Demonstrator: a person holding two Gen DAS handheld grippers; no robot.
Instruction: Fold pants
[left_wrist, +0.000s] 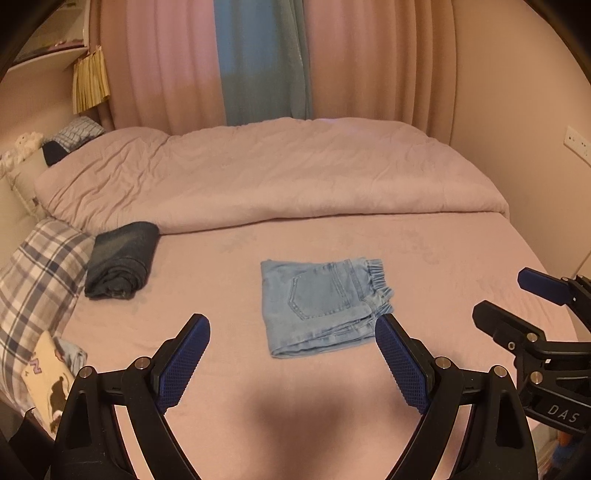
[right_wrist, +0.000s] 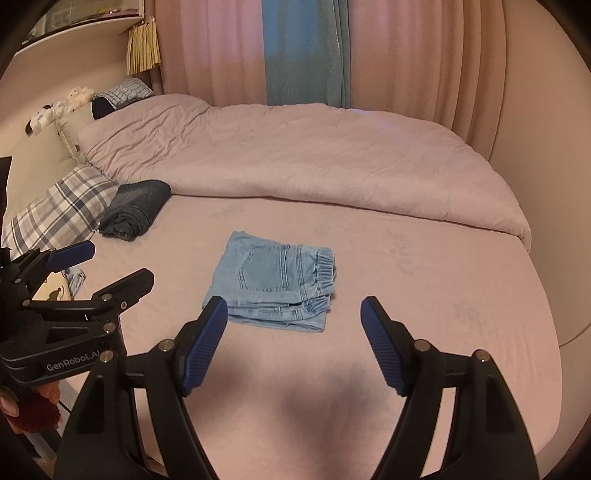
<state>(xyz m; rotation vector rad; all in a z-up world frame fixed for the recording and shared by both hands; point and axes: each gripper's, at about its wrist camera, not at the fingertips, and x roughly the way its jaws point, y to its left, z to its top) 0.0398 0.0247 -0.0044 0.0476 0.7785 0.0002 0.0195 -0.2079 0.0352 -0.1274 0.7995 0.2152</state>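
Light blue denim pants (left_wrist: 319, 306) lie folded into a small square on the pink bed sheet (left_wrist: 229, 280), back pocket up and elastic waistband to the right. The right wrist view shows the same pants (right_wrist: 273, 280) mid-bed. My left gripper (left_wrist: 291, 332) hovers open above the sheet in front of the pants, nothing between its blue pads (left_wrist: 184, 365). My right gripper (right_wrist: 293, 314) is open too and holds nothing, raised in front of the pants. Each gripper also shows from the side in the other's view: the right gripper (left_wrist: 517, 299) and the left gripper (right_wrist: 107, 266).
A dark folded garment (left_wrist: 120, 260) lies at the left by a plaid pillow (left_wrist: 40, 273). A bunched pink duvet (left_wrist: 266, 173) covers the far half of the bed. Printed clothes (left_wrist: 51, 373) sit at the left edge. Curtains (left_wrist: 258, 59) hang behind.
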